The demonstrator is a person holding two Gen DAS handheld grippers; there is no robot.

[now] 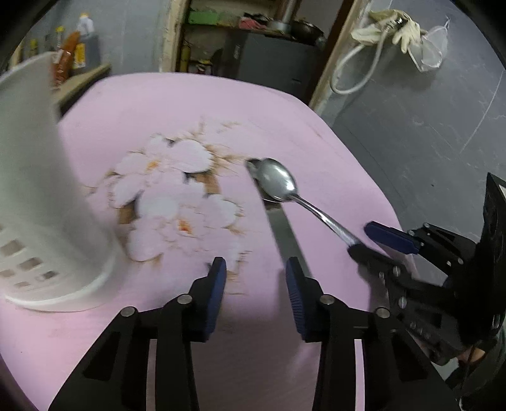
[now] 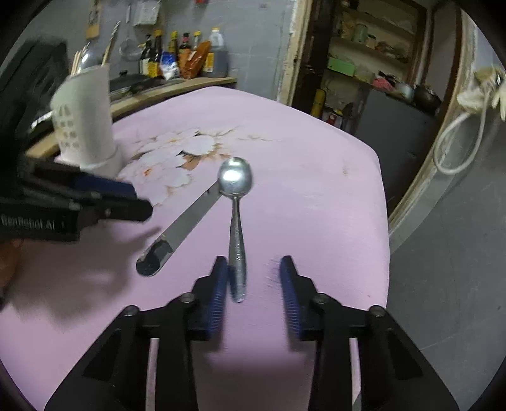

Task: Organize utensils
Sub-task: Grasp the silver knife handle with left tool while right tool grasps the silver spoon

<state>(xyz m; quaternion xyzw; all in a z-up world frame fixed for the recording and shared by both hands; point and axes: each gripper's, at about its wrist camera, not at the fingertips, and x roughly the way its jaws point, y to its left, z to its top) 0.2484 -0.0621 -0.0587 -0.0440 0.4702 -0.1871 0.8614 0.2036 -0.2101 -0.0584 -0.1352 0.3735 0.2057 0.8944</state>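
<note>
A steel spoon (image 2: pixel 235 202) lies on the pink table (image 2: pixel 316 205), bowl away from me, its bowl over the tip of a flat steel knife (image 2: pixel 186 221). My right gripper (image 2: pixel 254 284) is open around the spoon's handle, the left pad touching it. In the left wrist view the spoon (image 1: pixel 284 186) and knife (image 1: pixel 286 234) lie right of centre, with the right gripper (image 1: pixel 370 238) at the spoon's handle. My left gripper (image 1: pixel 256 284) is open and empty over the knife's near end. A white perforated utensil holder (image 1: pixel 38 196) stands at the left; it also shows in the right wrist view (image 2: pixel 85 126).
The table carries a white flower print (image 1: pixel 170 202). Its right edge drops to a grey floor (image 1: pixel 427 126). Behind are a wooden shelf with sauce bottles (image 2: pixel 186 57) and a doorway with cluttered shelves (image 2: pixel 363 63). A hose and gloves (image 1: pixel 389 28) hang on the wall.
</note>
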